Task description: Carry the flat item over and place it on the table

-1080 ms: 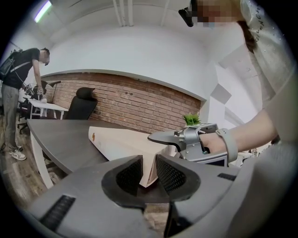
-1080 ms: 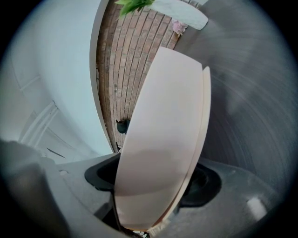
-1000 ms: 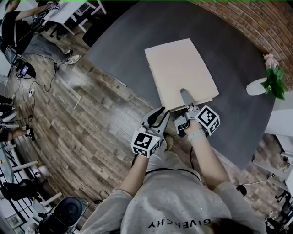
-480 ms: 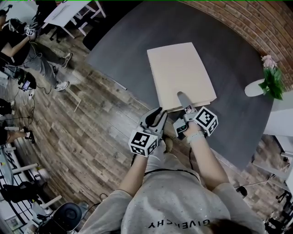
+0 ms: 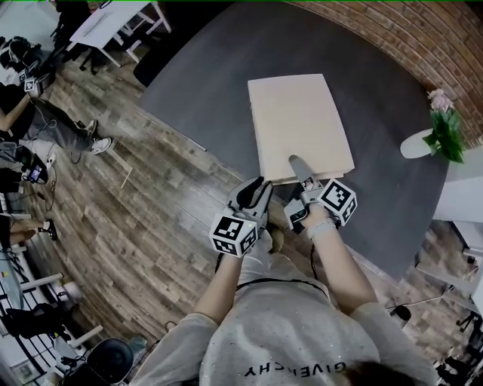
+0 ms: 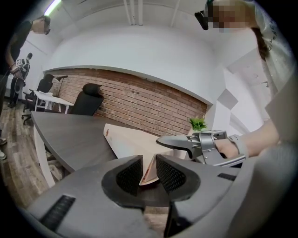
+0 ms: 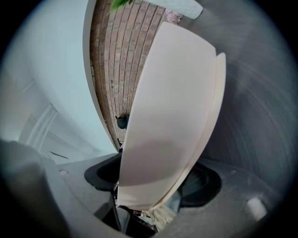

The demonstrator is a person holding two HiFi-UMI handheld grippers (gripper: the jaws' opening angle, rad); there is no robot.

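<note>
The flat item (image 5: 300, 124) is a beige folder lying over the near part of the dark grey table (image 5: 204, 83), its near edge past the table's rim. My right gripper (image 5: 299, 175) is shut on that near edge, with the upper finger (image 5: 296, 164) resting on top of the folder. In the right gripper view the flat item (image 7: 172, 107) runs out from between the jaws. My left gripper (image 5: 256, 194) is just left of it, open; the folder's near corner (image 6: 150, 168) sits in the gap between its pads (image 6: 129, 174).
A potted plant (image 5: 447, 130) and a white dish (image 5: 417, 144) stand at the table's right end. A brick wall (image 5: 423, 38) curves behind it. White desks (image 5: 113, 22), people (image 5: 30, 98) and cables lie to the left on the wooden floor (image 5: 136, 226). A black chair (image 6: 88, 95) stands at the far side.
The folder and both grippers have drifted slightly to the right over the table. The grips look the same. The people at the left have shifted.
</note>
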